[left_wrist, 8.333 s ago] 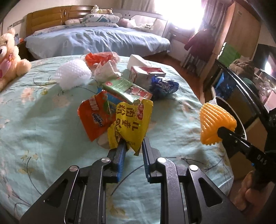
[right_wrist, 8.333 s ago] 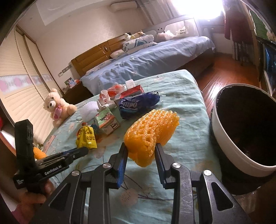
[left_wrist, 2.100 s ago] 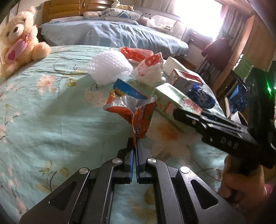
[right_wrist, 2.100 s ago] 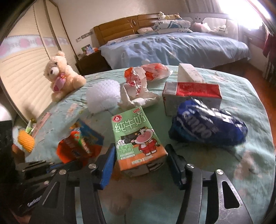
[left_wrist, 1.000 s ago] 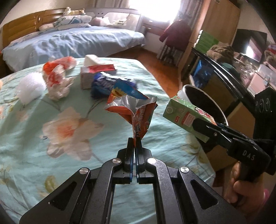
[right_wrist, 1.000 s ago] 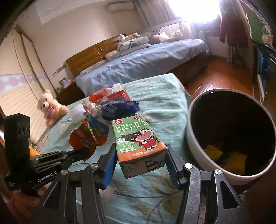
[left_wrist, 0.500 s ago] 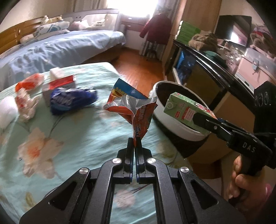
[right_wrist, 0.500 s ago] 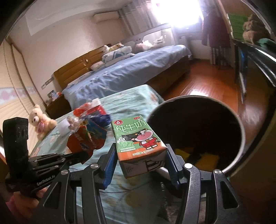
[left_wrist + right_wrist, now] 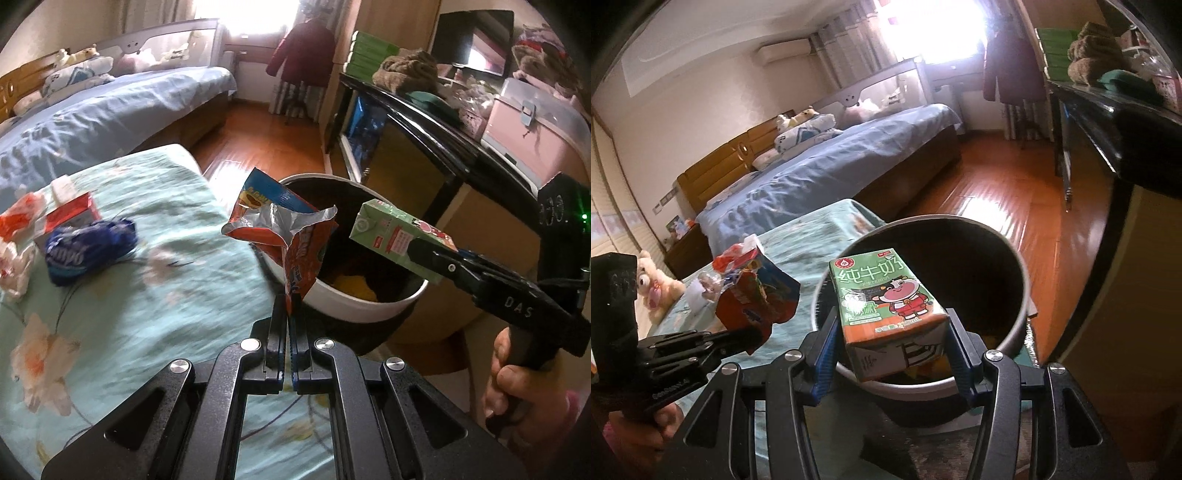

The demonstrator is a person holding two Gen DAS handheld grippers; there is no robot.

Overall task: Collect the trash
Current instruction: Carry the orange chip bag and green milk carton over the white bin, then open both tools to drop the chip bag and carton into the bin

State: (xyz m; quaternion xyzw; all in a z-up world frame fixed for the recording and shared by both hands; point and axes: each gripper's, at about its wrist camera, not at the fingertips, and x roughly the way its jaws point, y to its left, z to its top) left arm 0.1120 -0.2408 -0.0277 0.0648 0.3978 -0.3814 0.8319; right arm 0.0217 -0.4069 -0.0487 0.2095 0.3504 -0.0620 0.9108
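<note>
My left gripper (image 9: 287, 301) is shut on an orange snack wrapper (image 9: 291, 236) and holds it upright at the near rim of the white trash bin (image 9: 354, 310). My right gripper (image 9: 890, 336) is shut on a green milk carton (image 9: 886, 306) and holds it over the bin's mouth (image 9: 1015, 266). The carton (image 9: 395, 236) and the right gripper (image 9: 417, 254) also show in the left wrist view, above the bin. Yellow trash (image 9: 354, 286) lies inside the bin. The wrapper (image 9: 753, 299) shows left of the carton in the right wrist view.
On the floral table cloth (image 9: 155, 295) lie a blue wrapper (image 9: 85, 251), a red and white box (image 9: 70, 218) and crumpled wrappers (image 9: 14, 236). A black TV stand (image 9: 424, 147) is right of the bin. A bed (image 9: 831, 166) stands behind.
Both grippers have swung right from the table toward the bin. The carton now hangs over the bin's mouth and the wrapper is at its rim.
</note>
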